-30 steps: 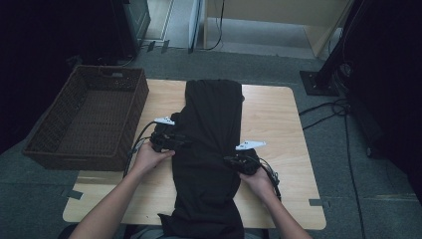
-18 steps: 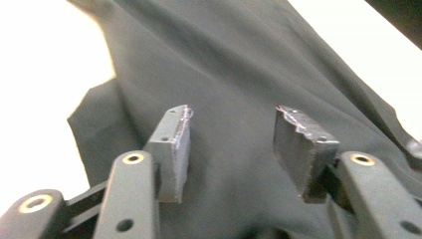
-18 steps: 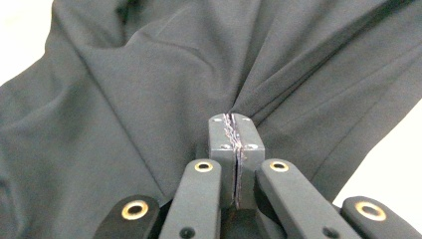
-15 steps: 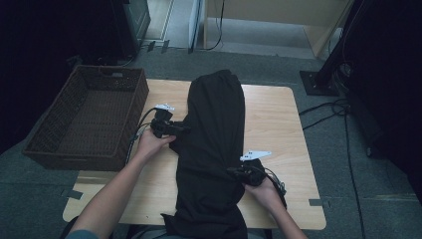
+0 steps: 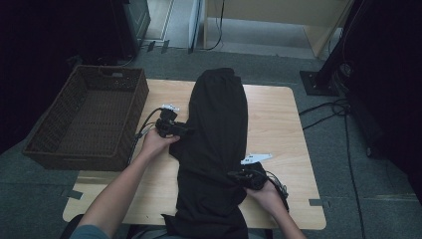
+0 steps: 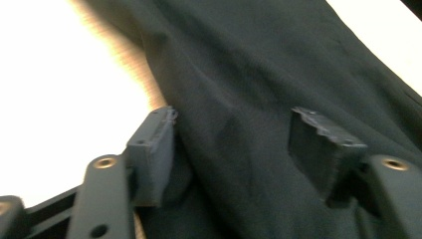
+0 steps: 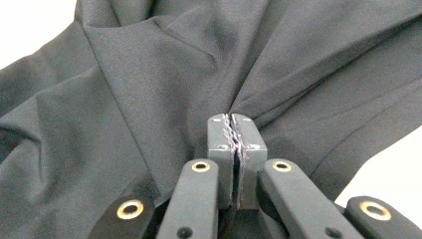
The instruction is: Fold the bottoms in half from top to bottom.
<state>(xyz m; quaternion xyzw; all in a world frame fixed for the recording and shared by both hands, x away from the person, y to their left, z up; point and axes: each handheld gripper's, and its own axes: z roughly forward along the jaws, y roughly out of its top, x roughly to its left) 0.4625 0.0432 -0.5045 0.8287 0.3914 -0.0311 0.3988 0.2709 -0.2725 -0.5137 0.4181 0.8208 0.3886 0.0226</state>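
Lately let go on the left side: left gripper (image 5: 184,130) seen with jaws just opened wide, black garment (image 5: 219,124) lying between the pads (image 6: 154,144) in the left gripper view but not pinched, cloth loose against one pad and clear of the other. Compared with a second ago, drifted out toward the left edge of the cloth, nearer the wicker basket (image 5: 74,159). Clamped hard on the right: right gripper (image 5: 238,175) closed tight on a gathered fold of the same garment, creases fanning out from the shut tips in the right gripper view, and drawn nearer the person's edge of the table (image 5: 278,114) than before. Stretched lengthwise down the middle of the table, far end now rounded over rather than flat and square, near end hanging off the front edge. Judged as a folding or straightening step half done: one side set down, the other kept under tension, probably calling for a fresh grip on the left. As for writing: small white tag (image 5: 256,158) on the right gripper with dark marks, too small to read; similar white tag (image 5: 170,107) on the left one, equally unreadable; no brand or label made out on cloth or basket.
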